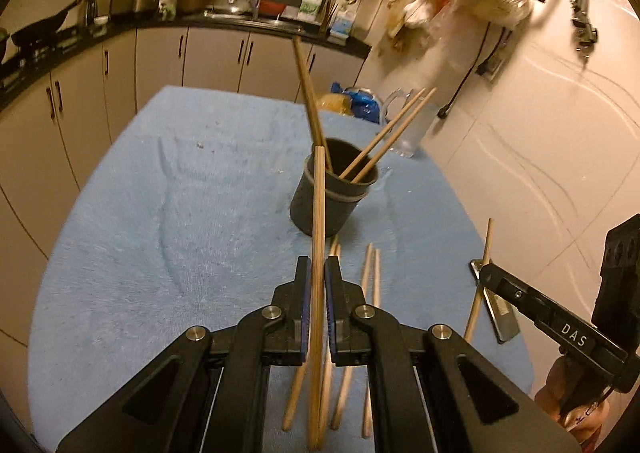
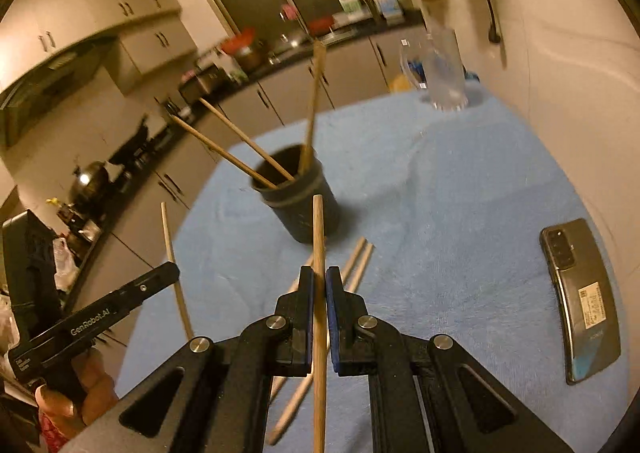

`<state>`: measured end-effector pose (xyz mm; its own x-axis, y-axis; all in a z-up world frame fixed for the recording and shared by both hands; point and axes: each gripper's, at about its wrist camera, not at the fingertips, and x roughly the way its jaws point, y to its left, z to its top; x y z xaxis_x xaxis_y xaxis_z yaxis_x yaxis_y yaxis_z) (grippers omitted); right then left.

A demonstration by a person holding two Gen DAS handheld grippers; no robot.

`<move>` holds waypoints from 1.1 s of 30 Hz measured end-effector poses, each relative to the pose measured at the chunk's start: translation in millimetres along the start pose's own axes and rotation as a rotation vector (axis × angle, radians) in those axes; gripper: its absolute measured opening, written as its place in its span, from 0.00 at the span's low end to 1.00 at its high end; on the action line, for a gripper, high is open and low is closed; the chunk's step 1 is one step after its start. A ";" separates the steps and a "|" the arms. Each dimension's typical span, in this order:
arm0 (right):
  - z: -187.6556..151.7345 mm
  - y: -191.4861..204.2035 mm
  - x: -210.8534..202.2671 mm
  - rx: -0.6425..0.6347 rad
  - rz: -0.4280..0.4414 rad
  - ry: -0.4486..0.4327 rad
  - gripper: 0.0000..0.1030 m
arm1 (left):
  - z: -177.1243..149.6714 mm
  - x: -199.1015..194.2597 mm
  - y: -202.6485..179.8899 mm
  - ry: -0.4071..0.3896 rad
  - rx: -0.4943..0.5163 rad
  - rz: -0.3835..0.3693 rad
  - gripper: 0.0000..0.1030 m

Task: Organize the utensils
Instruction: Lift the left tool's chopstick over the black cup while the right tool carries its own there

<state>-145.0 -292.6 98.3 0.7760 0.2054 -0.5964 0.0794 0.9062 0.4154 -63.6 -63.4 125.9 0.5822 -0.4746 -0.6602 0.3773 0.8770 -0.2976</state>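
Chopstick (image 1: 318, 237) clamped between left jaws, upright

chopsticks (image 1: 370, 149) in cup (image 1: 326, 199), phone (image 2: 582, 301) right

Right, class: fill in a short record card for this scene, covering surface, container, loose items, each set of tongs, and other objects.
surface: blue towel
container: dark cup, upright, chopsticks inside
loose chopsticks: several lying on the towel
left tongs: shut on one chopstick
right tongs: shut on one chopstick
other: phone, clear glass
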 end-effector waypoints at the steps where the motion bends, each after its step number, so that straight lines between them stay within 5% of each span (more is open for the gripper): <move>1: -0.8 2.5 -5.6 -0.005 0.006 -0.017 0.07 | -0.6 -3.9 -0.4 -0.005 0.003 0.000 0.06; 17: -7.2 23.3 -63.7 -0.050 0.036 -0.133 0.07 | -2.9 -51.6 -27.2 -0.097 0.045 -0.030 0.06; 33: 5.4 16.5 -70.1 -0.040 0.053 -0.176 0.06 | 4.0 -57.9 -30.7 -0.110 0.069 -0.024 0.06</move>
<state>-194.8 -294.0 150.7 0.8763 0.1881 -0.4436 0.0138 0.9105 0.4133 -106.1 -63.2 176.0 0.6464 -0.5043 -0.5725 0.4384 0.8597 -0.2622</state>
